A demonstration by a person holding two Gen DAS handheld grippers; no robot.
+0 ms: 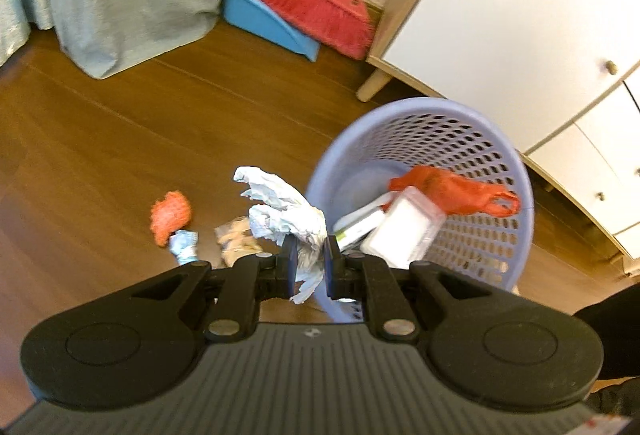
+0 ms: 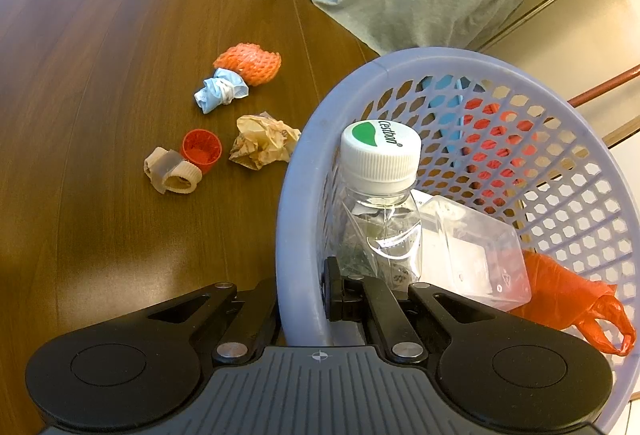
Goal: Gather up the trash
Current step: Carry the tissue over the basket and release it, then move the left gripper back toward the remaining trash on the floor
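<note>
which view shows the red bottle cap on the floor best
The right wrist view: the red bottle cap lies in plain sight, open side up, beside a beige band and crumpled brown paper. In the left wrist view the cap does not show.

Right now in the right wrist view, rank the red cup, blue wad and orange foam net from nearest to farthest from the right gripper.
1. Red cup, on the floor left of the basket.
2. Blue wad, beyond the cup.
3. Orange foam net, just behind the wad, touching it.

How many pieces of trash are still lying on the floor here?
5: orange foam net, blue wrapper touching it, brown paper by the basket, red cap, beige tape roll. The basket may hide more.
</note>
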